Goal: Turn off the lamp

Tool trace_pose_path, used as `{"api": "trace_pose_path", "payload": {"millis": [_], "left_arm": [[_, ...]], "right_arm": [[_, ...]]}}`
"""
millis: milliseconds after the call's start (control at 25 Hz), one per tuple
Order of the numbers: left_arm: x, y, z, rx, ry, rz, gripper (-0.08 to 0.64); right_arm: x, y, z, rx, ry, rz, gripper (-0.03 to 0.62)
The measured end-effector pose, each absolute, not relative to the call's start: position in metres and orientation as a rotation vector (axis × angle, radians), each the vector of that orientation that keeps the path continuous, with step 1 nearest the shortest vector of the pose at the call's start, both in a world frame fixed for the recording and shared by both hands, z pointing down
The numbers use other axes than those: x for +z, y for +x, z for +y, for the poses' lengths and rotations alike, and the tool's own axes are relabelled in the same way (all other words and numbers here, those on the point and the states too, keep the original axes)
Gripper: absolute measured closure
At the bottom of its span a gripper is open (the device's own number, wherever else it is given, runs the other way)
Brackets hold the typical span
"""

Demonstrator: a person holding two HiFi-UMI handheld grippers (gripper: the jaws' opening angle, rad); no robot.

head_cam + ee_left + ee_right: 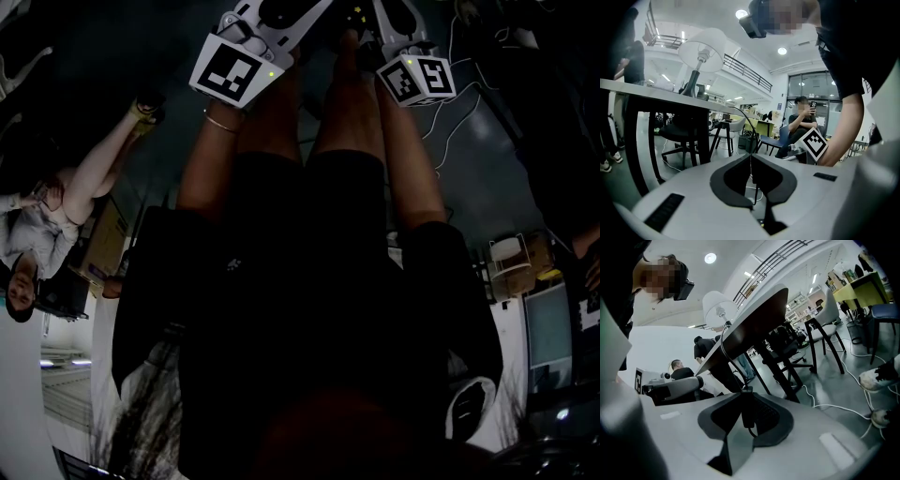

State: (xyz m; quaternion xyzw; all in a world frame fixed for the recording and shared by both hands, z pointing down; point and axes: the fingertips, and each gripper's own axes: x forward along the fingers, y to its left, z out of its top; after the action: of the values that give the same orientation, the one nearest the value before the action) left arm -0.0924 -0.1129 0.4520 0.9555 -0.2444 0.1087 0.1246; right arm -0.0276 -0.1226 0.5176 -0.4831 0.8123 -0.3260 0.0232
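Jaws of L gripper [751, 158] are pressed together on the thin cord [732, 364], which drops from the table [647, 90] edge into the seam btwn them & comes out below. R gripper [746, 401] jaws stand partway apart, pinching a dark oblong inline switch [746, 405] on that same cord; a short loop of cord shows just under it. The lamp [700, 49] stands upright on the table, above & well apart from both grippers: white shade, dark stem. Can't tell if the bulb is lit. Head view is dark; both marker cubes show near its top edge, at the ends of the person's forearms, L & R near each other. Bkgd: office chair [677, 131] under the table, seated person [802, 117] w/ phone, white cable [834, 405] on the floor.
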Motion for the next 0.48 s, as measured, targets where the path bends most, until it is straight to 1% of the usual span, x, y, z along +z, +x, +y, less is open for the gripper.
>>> {"api": "trace_pose_path", "payload": {"millis": [320,480], "left_arm": [[0.450,-0.092,-0.113,0.307,2.779,-0.704,0.549],[0.462,-0.085,-0.108,0.298,2.768,-0.708,0.549]], "right_arm": [[0.527,-0.026,-0.122,-1.011,-1.515,2.553,0.526],[0.536,-0.014,-0.114,-1.009,-1.522,2.545,0.526]]}}
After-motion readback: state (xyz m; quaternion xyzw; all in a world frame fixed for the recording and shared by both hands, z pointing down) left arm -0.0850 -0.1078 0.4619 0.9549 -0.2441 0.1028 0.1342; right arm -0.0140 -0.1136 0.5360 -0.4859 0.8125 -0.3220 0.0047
